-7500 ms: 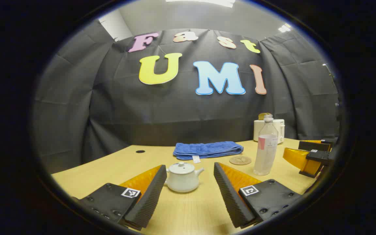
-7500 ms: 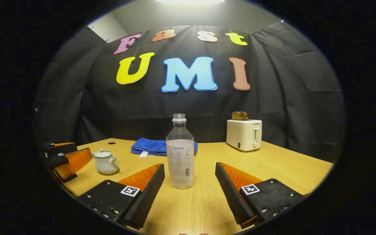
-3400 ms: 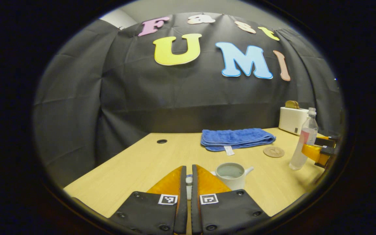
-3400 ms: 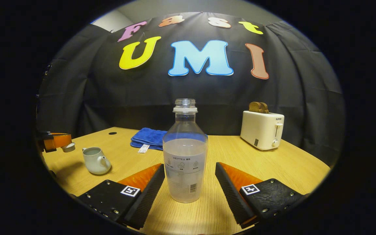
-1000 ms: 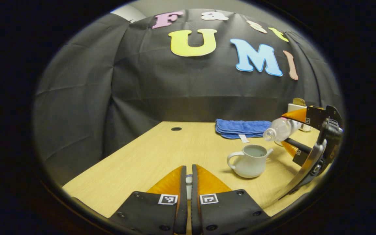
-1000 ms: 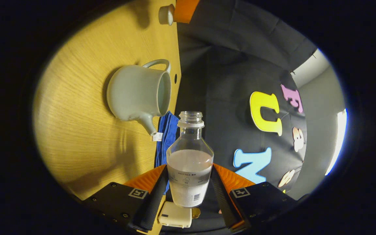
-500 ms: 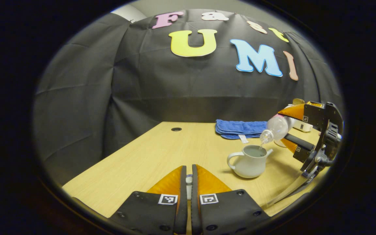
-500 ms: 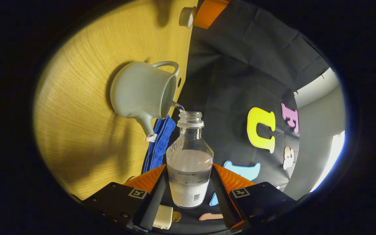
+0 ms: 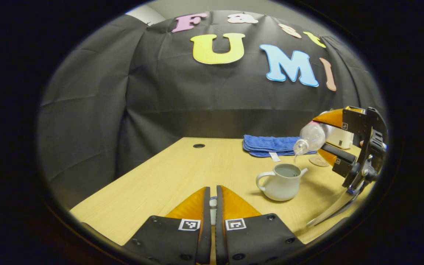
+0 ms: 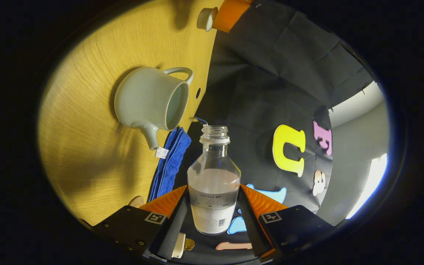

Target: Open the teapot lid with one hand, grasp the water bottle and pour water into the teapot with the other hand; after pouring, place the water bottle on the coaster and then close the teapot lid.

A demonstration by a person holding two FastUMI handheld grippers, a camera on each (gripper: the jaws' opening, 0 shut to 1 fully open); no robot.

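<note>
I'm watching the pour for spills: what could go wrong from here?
1. The water bottle, tipped in the right gripper, has its mouth well above the teapot; the thin stream could miss the opening and wet the table.
2. The left gripper pinches only the lid knob; it might slip.
3. The coaster lies close behind the bottle.

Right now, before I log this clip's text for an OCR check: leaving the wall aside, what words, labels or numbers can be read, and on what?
Nothing reads clearly.
Bottle label: small print and a barcode, too small to read.
Towel tag: blurred.
Markers on the jaws: square code patterns, no words.
</note>
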